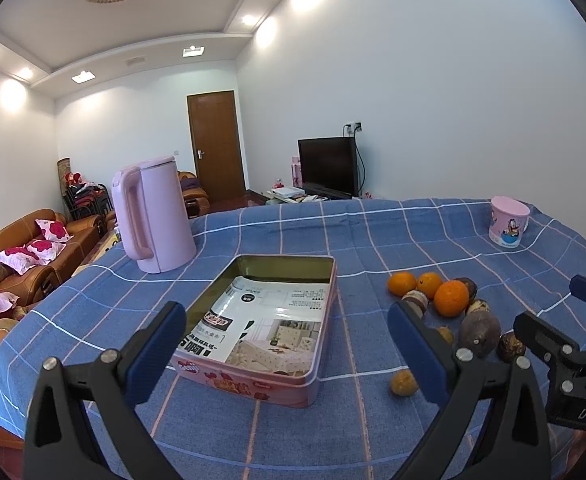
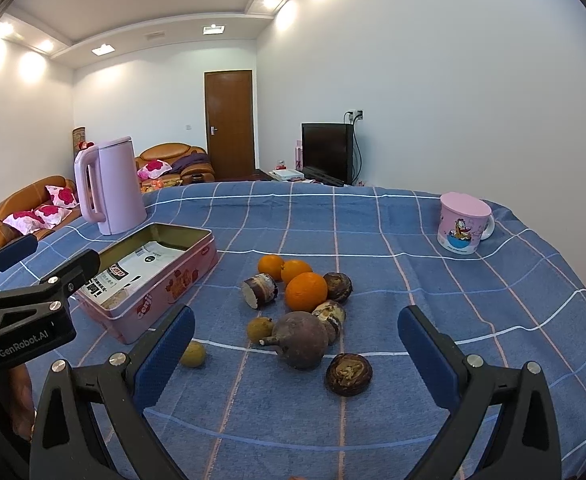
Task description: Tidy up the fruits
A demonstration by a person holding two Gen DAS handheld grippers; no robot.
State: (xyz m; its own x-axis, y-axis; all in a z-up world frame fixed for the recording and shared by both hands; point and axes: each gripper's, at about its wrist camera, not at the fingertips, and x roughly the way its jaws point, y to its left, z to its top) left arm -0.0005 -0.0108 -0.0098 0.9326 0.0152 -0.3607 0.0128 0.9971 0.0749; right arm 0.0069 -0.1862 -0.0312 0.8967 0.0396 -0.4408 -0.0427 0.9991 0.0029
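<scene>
A pile of fruit lies on the blue checked cloth: three oranges, the biggest in front, a dark purple passion fruit, several brown chestnut-like pieces, and two small yellowish fruits. An open pink tin lined with a printed leaflet stands left of the pile. My left gripper is open and empty, hovering over the tin's near end. My right gripper is open and empty, just before the passion fruit.
A pink kettle stands behind the tin at the far left. A pink cartoon mug stands at the far right. The table edge runs close in front. Sofas and a TV lie beyond the table.
</scene>
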